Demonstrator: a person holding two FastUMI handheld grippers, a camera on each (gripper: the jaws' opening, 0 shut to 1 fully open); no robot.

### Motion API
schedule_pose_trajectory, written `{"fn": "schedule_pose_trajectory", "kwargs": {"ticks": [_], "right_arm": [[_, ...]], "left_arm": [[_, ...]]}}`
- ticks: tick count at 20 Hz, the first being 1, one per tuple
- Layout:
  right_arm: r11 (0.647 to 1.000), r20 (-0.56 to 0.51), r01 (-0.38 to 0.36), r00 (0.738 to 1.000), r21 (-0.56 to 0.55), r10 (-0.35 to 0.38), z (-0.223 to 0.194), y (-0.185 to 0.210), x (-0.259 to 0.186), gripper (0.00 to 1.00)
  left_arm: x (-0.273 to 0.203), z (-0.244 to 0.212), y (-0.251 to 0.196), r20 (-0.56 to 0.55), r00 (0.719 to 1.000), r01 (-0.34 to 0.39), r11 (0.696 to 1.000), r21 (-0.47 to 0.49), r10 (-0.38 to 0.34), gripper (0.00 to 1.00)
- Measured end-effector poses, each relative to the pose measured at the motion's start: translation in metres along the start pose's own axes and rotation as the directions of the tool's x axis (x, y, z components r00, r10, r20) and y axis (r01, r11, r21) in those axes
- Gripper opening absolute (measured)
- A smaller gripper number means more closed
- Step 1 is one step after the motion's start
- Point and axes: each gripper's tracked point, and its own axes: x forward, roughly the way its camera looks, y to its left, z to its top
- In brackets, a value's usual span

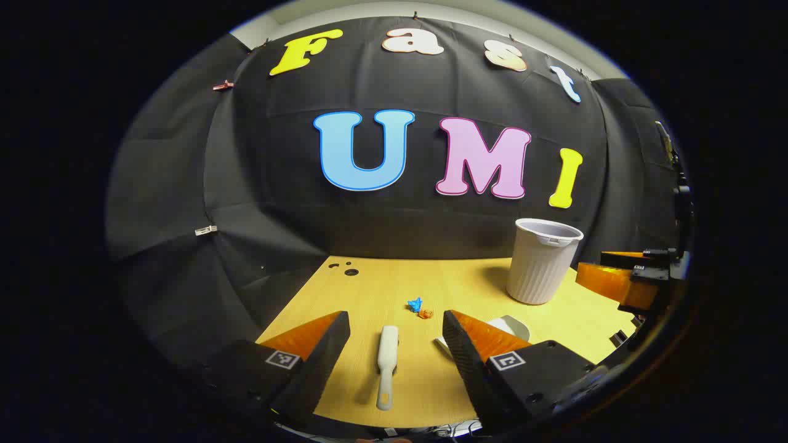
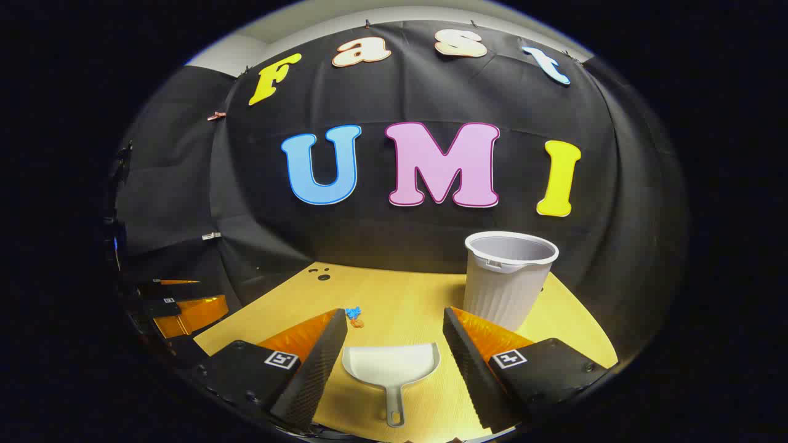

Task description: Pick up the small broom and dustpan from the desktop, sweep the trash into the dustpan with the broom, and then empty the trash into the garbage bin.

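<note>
A small white broom [image 1: 386, 363] lies flat on the wooden desktop [image 1: 369, 289], handle toward me, between the fingers of my open left gripper [image 1: 396, 337], which hovers above it. A blue scrap [image 1: 415, 304] and an orange scrap [image 1: 425, 314] lie just beyond the broom's head. The white dustpan [image 2: 391, 368] rests on the desktop [image 2: 400, 301] with its handle toward me, framed by my open right gripper [image 2: 394, 337]. The same scraps [image 2: 354, 316] sit to its far left. A pale ribbed garbage bin [image 2: 507, 279] stands upright at the back right, also the bin [image 1: 543, 261] in the left gripper view.
Dark round holes [image 1: 346, 269] mark the desktop's far left corner. The black cloth wall closes in behind and on both sides. The other gripper [image 1: 628, 280] shows at the right edge of the left gripper view, and the left one [image 2: 178, 307] at the left edge of the right gripper view.
</note>
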Motion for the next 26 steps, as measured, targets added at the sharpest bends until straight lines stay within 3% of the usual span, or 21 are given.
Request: {"fn": "schedule_pose_trajectory", "kwargs": {"ticks": [8,18,26], "right_arm": [[1.0,-0.044,0.0,0.999,0.012,0.001,-0.014,-0.012,0.006,0.98],[0.999,-0.107,0.003,0.994,0.032,0.0,-0.032,-0.02,0.023,0.98],[0.999,-0.174,-0.012,0.985,0.03,0.017,-0.051,-0.018,0.036,0.98]], "left_arm": [[0.011,-0.015,0.006,-0.046,0.999,-0.002,1.0,-0.013,0.002,0.96],[0.042,-0.046,0.02,-0.149,0.989,-0.002,0.995,-0.097,-0.013,0.96],[0.081,-0.095,0.024,-0.287,0.957,-0.004,0.994,-0.105,-0.027,0.95]]}}
